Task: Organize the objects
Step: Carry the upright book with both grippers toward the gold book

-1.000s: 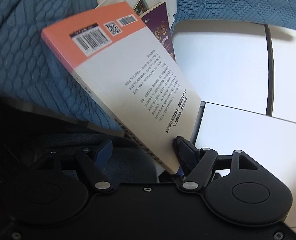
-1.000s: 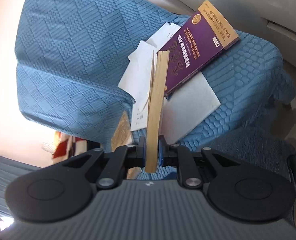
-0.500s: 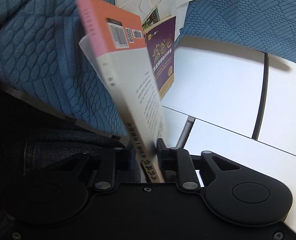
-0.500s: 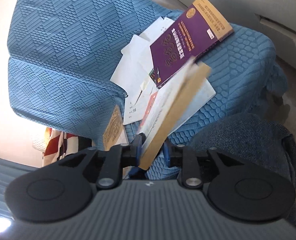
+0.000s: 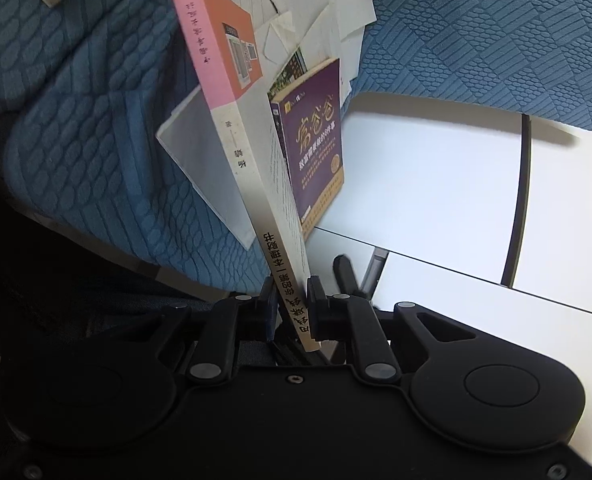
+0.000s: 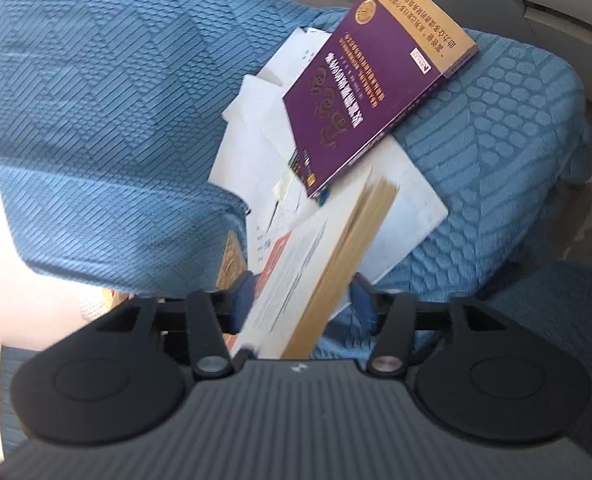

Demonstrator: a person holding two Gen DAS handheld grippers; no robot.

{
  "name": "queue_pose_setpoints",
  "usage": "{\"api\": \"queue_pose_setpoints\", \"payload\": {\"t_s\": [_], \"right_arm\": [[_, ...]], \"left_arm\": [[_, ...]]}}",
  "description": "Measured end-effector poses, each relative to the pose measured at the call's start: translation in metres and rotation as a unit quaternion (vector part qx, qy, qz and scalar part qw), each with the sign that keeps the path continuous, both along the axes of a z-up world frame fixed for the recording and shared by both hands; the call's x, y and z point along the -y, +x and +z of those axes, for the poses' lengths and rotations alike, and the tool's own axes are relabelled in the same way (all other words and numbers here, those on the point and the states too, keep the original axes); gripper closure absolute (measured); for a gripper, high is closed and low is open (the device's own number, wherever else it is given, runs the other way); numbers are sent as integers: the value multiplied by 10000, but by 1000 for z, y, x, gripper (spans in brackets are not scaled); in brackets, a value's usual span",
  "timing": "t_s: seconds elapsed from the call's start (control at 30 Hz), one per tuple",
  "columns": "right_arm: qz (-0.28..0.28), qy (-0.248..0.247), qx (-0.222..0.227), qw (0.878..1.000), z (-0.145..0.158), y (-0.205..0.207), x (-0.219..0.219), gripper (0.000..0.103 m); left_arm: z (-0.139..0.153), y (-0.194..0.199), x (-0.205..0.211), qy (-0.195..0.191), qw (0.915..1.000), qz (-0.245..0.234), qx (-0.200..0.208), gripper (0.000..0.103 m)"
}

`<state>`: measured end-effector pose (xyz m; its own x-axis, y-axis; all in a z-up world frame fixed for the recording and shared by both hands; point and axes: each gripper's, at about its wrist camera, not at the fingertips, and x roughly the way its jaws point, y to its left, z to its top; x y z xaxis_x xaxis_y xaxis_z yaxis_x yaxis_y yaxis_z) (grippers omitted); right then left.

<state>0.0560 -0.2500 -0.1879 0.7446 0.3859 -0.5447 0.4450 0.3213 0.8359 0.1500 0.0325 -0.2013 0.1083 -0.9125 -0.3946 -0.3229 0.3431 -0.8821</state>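
An orange-and-white book (image 5: pixel 231 128) stands edge-on in the left wrist view, spine toward me. My left gripper (image 5: pixel 291 292) is closing and its pads press the spine's lower end. In the right wrist view the same book (image 6: pixel 320 248) leans to the right, its yellowed page edge showing. It sits between the jaws of my right gripper (image 6: pixel 302 300), which are opening; both pads stand clear of it. A purple book (image 6: pixel 368 92) lies on loose papers (image 6: pixel 251 148) on the blue-covered seat (image 6: pixel 95 120).
A white card sheet (image 6: pixel 412 216) lies under the purple book (image 5: pixel 316 140). A gold-patterned book (image 6: pixel 227 264) sits at the seat's near edge. White table tops (image 5: pixel 436 184) with a dark gap stand to the right of the seat. Dark denim shows below the cushion.
The left jaws closed onto the book's spine and the book swung from cover-on to edge-on. The right jaws spread and let go of the page edge; the book tipped right.
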Motion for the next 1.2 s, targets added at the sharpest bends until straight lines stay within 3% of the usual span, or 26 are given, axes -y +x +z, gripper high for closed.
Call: {"api": "queue_pose_setpoints", "payload": {"t_s": [0.27,0.37,0.43,0.6,0.7,0.87,1.2], "right_arm": [[-171,452,-452,9978,-31,31,4,44],[-46,278,-487,9984,-32,38,-1,67],[21,154,-430,9990,-28,39,-4,71],[174,-166,-96,9997,-7,36,-10,76],[277,-408,118,9987,10,35,-15,77],[451,-1003,333,9934,43,32,-31,77],[573,-1537,752,9836,100,31,-57,79]], "left_arm": [[2,4,-17,203,9997,97,28,91],[3,7,-24,281,9994,176,24,91],[4,10,-30,245,9994,235,7,91],[20,16,-39,431,9986,90,310,87],[25,17,-48,327,9989,128,313,87],[40,16,-63,450,9976,63,522,85],[72,26,-90,252,9966,-55,782,84]]}}
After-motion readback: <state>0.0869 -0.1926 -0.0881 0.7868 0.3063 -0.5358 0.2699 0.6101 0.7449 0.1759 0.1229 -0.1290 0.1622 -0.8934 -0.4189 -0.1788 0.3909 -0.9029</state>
